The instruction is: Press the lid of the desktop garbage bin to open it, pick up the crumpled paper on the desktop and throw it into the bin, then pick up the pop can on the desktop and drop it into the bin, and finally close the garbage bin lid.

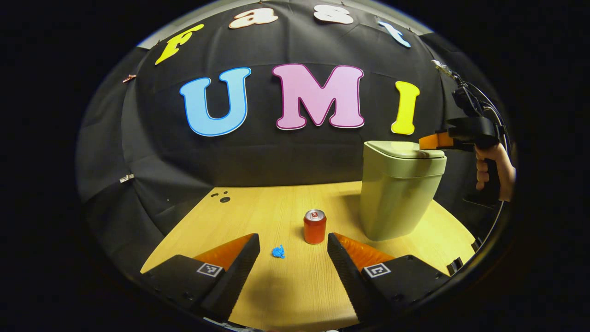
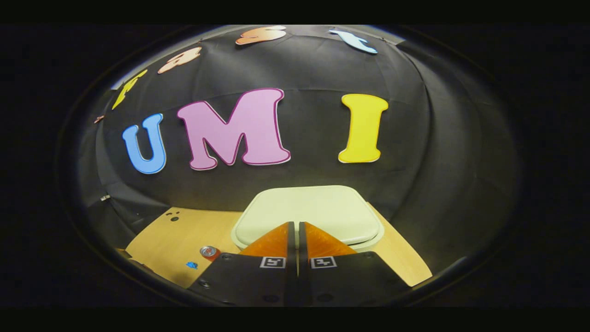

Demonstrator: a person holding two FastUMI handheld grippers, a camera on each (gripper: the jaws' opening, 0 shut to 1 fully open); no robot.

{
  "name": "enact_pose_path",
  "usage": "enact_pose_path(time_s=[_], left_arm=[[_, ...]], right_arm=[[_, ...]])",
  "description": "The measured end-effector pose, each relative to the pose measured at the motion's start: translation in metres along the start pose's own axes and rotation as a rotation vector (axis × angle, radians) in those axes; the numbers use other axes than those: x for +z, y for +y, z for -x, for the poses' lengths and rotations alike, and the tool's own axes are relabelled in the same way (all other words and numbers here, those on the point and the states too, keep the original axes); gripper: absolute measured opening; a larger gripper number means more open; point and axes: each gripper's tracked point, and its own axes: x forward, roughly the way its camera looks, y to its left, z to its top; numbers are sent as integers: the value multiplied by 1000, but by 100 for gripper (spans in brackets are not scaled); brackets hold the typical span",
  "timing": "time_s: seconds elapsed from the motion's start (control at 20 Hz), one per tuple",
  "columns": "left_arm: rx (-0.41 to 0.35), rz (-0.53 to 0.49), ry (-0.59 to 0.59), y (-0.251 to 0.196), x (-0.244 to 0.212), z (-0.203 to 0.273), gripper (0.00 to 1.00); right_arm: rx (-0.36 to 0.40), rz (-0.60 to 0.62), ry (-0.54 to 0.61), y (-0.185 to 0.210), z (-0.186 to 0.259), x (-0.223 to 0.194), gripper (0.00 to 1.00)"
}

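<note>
Right now: right gripper [image 2: 295, 224] clenched empty, tips at the near edge of the closed bin lid [image 2: 309, 210]. Left gripper [image 1: 293, 242] released, crumpled paper [image 1: 278, 251] between its fingers, pop can [image 1: 315, 226] just ahead. Risk: edge press slipping off, lid staying latched.

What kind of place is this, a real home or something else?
Probably a staged recording booth, not a home. A black cloth wall encloses a small wooden table that holds only a bin, a pop can and crumpled paper, and a hand holds a claw over the bin.
</note>
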Motion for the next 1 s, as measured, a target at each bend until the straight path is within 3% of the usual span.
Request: enact_pose_path(time_s=[0.05,0.2,0.25,0.6,0.65,0.8,0.95,1.0], left_arm=[[-1,1,-4,1,1,1,95],[-5,13,-12,9,-2,6,95],[-5,18,-16,13,-2,8,95],[-3,43,-26,49,-18,25,95],[-7,47,-21,54,-23,27,95],[-29,64,2,65,-39,30,95],[-39,67,26,72,-52,29,92],[-36,64,35,75,-57,28,95]], right_arm=[[0,14,-10,1,5,3,0],[9,29,-17,8,24,6,10],[12,27,-16,11,30,5,5],[27,44,2,43,79,-16,5],[28,47,12,49,85,-22,0],[37,40,27,65,103,-37,10],[40,29,38,76,117,-51,10],[47,26,44,78,120,-56,0]])
